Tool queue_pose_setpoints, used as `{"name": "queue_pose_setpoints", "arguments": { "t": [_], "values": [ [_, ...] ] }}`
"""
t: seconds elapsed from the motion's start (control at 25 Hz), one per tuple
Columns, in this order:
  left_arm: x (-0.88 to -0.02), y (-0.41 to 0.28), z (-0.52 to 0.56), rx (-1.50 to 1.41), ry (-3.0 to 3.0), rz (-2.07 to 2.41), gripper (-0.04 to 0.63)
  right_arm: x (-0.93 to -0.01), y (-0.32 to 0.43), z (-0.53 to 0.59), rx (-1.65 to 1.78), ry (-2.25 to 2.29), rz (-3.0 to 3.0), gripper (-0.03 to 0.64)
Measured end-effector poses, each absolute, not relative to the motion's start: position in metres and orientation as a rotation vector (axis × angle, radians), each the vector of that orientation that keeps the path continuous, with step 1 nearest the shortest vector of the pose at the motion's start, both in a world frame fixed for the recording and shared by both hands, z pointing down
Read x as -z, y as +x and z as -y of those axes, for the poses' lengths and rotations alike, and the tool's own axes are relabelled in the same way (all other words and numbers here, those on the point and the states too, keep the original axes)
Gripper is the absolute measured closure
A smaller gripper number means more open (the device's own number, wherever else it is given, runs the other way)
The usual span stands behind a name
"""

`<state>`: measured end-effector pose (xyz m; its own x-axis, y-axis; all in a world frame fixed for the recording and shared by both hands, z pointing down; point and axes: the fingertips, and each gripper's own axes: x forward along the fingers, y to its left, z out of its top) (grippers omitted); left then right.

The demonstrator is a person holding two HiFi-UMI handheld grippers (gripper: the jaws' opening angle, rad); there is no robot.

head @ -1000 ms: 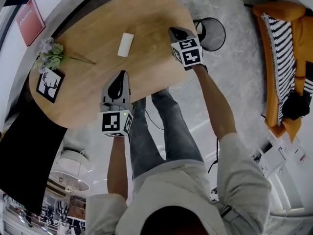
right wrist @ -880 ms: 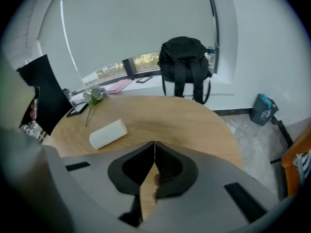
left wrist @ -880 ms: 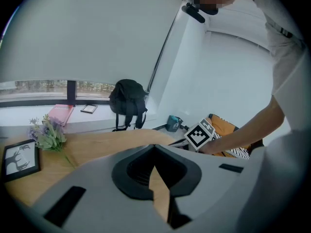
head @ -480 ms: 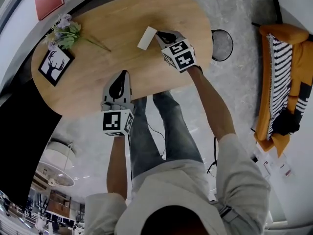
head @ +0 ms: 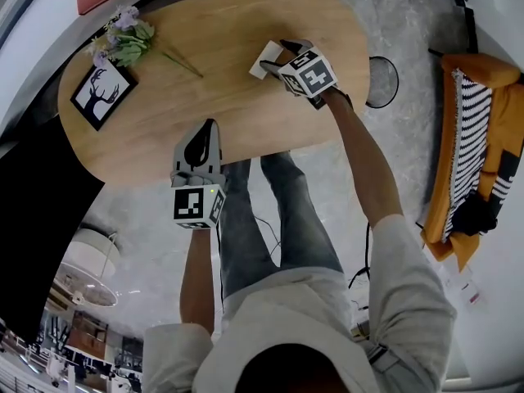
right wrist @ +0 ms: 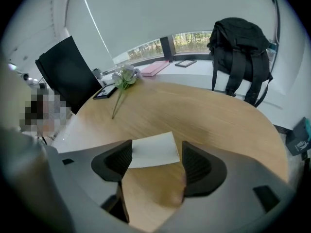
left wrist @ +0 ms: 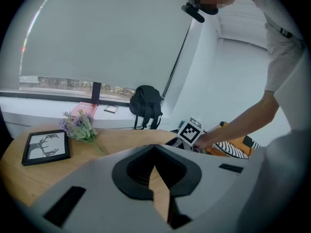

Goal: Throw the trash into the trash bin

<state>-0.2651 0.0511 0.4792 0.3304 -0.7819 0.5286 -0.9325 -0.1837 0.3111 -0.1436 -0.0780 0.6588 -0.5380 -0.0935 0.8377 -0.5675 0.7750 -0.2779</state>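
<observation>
The trash is a flat white piece (head: 262, 61) lying on the oval wooden table (head: 205, 88). My right gripper (head: 277, 56) reaches down over it. In the right gripper view the white piece (right wrist: 153, 150) lies between the two black pads (right wrist: 197, 166), which stand apart and do not press it; my right gripper (right wrist: 155, 161) has just been opening. The black mesh trash bin (head: 381, 82) stands on the floor beyond the table's right end. My left gripper (head: 203, 133) hovers at the table's near edge, shut and holding nothing, as the left gripper view also shows of my left gripper (left wrist: 155, 155).
A bunch of flowers (head: 127, 41) and a framed deer picture (head: 102, 94) lie at the table's left end. A black chair (head: 33, 244) stands at the left, an orange sofa with a striped cushion (head: 471, 137) at the right. A black backpack (right wrist: 240, 52) sits past the table.
My right gripper has swung left from the bin side of the table to the white piece, and its jaws have opened. The left gripper has stayed shut by the near edge.
</observation>
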Motion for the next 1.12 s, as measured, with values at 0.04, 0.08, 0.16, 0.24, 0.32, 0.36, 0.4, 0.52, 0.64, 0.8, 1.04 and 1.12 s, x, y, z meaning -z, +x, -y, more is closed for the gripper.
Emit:
{"name": "queue_pose_setpoints", "arguments": {
  "t": [0.04, 0.08, 0.16, 0.24, 0.32, 0.36, 0.4, 0.52, 0.64, 0.8, 1.04, 1.12],
  "values": [
    [-0.48, -0.267, -0.052, -0.334, 2.012, 1.503, 0.577, -0.662, -0.144, 0.077, -0.696, 0.472, 2.062, 0.308],
    [-0.48, -0.269, -0.053, -0.333, 2.008, 1.505, 0.577, -0.664, -0.144, 0.076, -0.723, 0.456, 2.054, 0.308],
    [-0.48, -0.272, -0.053, -0.329, 2.005, 1.509, 0.577, -0.665, -0.145, 0.074, -0.759, 0.427, 2.041, 0.308],
    [-0.479, -0.274, -0.052, -0.325, 2.004, 1.512, 0.577, -0.665, -0.147, 0.07, -0.762, 0.385, 2.034, 0.308],
    [-0.478, -0.276, -0.052, -0.324, 2.005, 1.513, 0.577, -0.662, -0.147, 0.067, -0.746, 0.36, 2.036, 0.311],
    [-0.478, -0.276, -0.051, -0.324, 2.007, 1.513, 0.577, -0.661, -0.146, 0.067, -0.731, 0.359, 2.041, 0.341],
    [-0.478, -0.276, -0.05, -0.325, 2.009, 1.512, 0.577, -0.658, -0.146, 0.067, -0.715, 0.362, 2.047, 0.37],
    [-0.478, -0.277, -0.048, -0.33, 2.016, 1.509, 0.577, -0.651, -0.145, 0.064, -0.7, 0.353, 2.064, 0.485],
    [-0.477, -0.272, -0.044, -0.336, 2.028, 1.5, 0.577, -0.643, -0.145, 0.054, -0.721, 0.305, 2.079, 0.527],
    [-0.472, -0.258, -0.035, -0.337, 2.063, 1.477, 0.577, -0.626, -0.147, 0.041, -0.783, 0.278, 2.13, 0.559],
    [-0.467, -0.232, -0.025, -0.354, 2.113, 1.429, 0.577, -0.592, -0.143, 0.025, -0.793, 0.327, 2.244, 0.582],
    [-0.466, -0.221, -0.022, -0.361, 2.127, 1.41, 0.577, -0.582, -0.137, 0.027, -0.796, 0.406, 2.28, 0.586]
  ]
}}
